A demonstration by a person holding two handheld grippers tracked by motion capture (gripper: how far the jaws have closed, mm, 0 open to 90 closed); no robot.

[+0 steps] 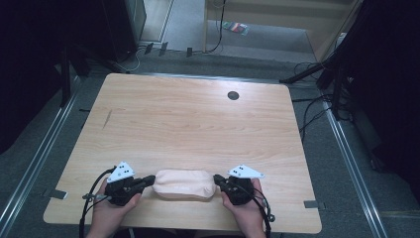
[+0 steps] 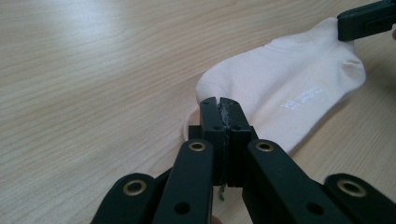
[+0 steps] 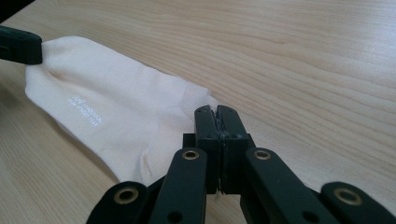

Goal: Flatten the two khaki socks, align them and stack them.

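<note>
One sock (image 1: 184, 183), two tools, tabletop (image 1: 188, 124) at 6 o'clock.
Left tool (image 1: 147, 181) clamped on the sock's 9 o'clock end, right tool (image 1: 218, 179) on its 3 o'clock end.

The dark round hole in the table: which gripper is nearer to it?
Right. The right gripper sits at the sock's right end, more nearly below the hole. The left gripper is at the sock's left end, farther off to the side.

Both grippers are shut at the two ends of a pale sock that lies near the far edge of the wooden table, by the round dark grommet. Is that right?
Not quite. The sock lies near the table's near edge, just in front of the person, well away from the grommet; the high view shows this. The rest holds: the left gripper and right gripper are shut at its two ends.
</note>
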